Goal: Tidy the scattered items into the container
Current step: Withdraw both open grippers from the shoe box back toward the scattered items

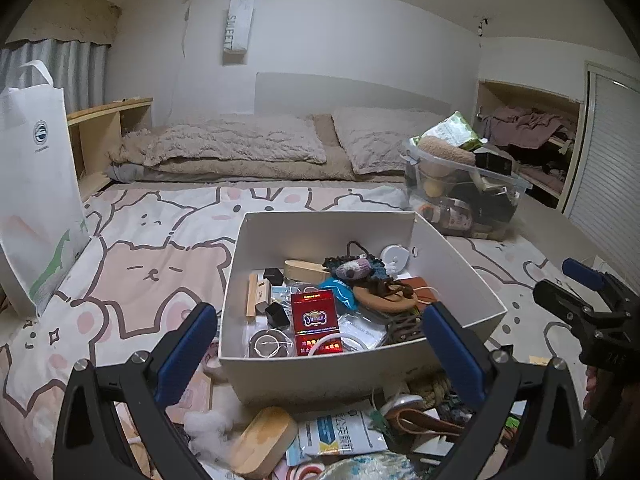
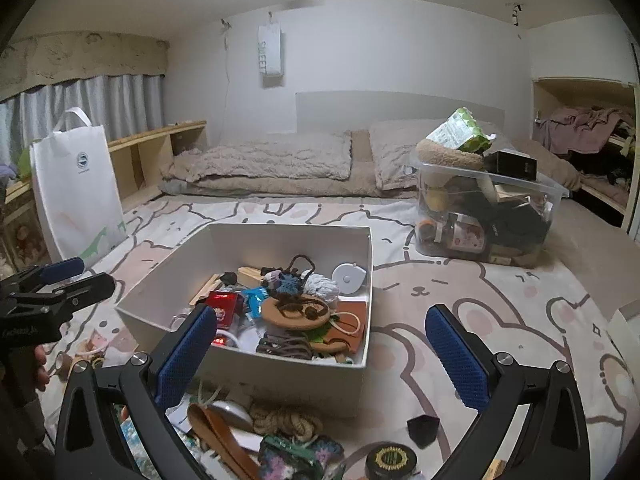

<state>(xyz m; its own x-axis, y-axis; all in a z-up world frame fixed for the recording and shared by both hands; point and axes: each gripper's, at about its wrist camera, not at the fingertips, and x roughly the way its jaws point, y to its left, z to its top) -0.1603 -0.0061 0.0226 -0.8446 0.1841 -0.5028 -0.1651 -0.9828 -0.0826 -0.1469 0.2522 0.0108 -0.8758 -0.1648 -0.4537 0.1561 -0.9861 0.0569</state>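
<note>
A white open box [image 1: 256,248] [image 2: 372,248] stands on the bear-print bedsheet and holds several small items, among them a red cigarette pack [image 1: 316,322]. My left gripper [image 1: 320,344] is open and empty, above the box's near edge. My right gripper [image 2: 320,348] is open and empty, over the box's near right corner. Scattered items lie in front of the box: a wooden oval block [image 1: 262,438], a white sachet [image 1: 340,434], a brown leather strap [image 2: 218,430], a twine coil [image 2: 286,418], a crocheted pouch [image 2: 298,456], a small black box [image 2: 423,429] and a round black tin [image 2: 390,462].
A clear plastic bin [image 2: 486,216] [image 1: 464,196] full of things stands at the back right. A white tote bag [image 1: 34,184] [image 2: 78,184] stands at the left. Pillows and a blanket [image 1: 240,148] lie at the head of the bed. Shelves with clothes [image 2: 588,140] are at the far right.
</note>
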